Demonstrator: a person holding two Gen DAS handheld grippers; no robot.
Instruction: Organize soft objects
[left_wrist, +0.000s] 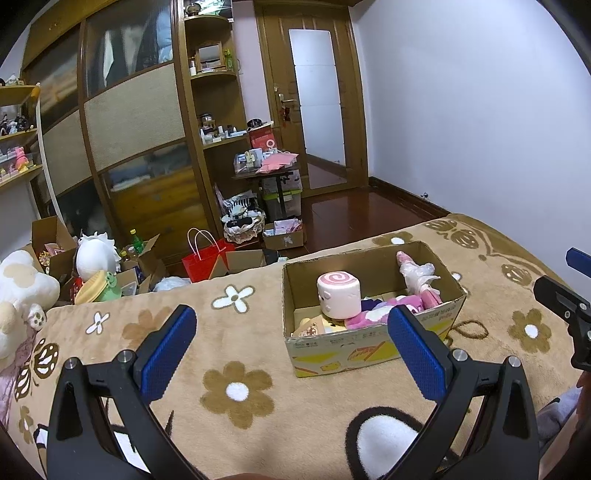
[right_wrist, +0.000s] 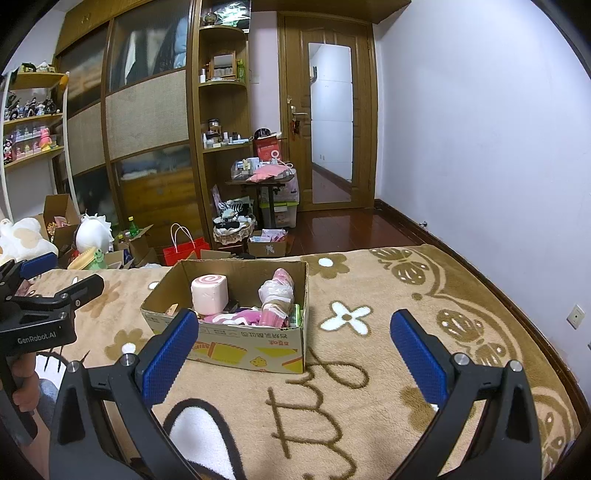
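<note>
Both grippers held empty above the bed: left gripper (left_wrist: 291, 332) with fingers (left_wrist: 168, 349) spread wide, nothing between; right gripper (right_wrist: 295, 339) the same, blue pads (right_wrist: 419, 356) wide apart and bare.

Soft objects gathered in an open cardboard box (left_wrist: 373, 350) on the flower-pattern blanket (left_wrist: 236, 391), just past the left fingers, to the far left of the right ones. Inside, toward the left: a marshmallow plush (left_wrist: 339, 293), white barrel with a pink swirl on top, lying above the other pieces. Toward the right wall: a pink toy wrapped in thin plastic (right_wrist: 277, 295), standing tall and leaning. Between them, low in the box, pink and purple soft pieces (left_wrist: 373, 310) (not possible to tell single items).

Likely very light, all of them, and squashy; no danger of breaking. Marshmallow plush: best taken across the round sides at mid-height, with a deep squeeze, because the filling probably gives way before the grip holds. Wrapped toy: plastic film likely slippery and crinkly, so better taken low on the firm body, not on the loose film at top. Box itself light too, thin walls; may slide on the blanket if pushed sideways.

More plush waiting at far left, off the bed: a big cream plush (left_wrist: 22, 284), a white round one (right_wrist: 92, 230).
</note>
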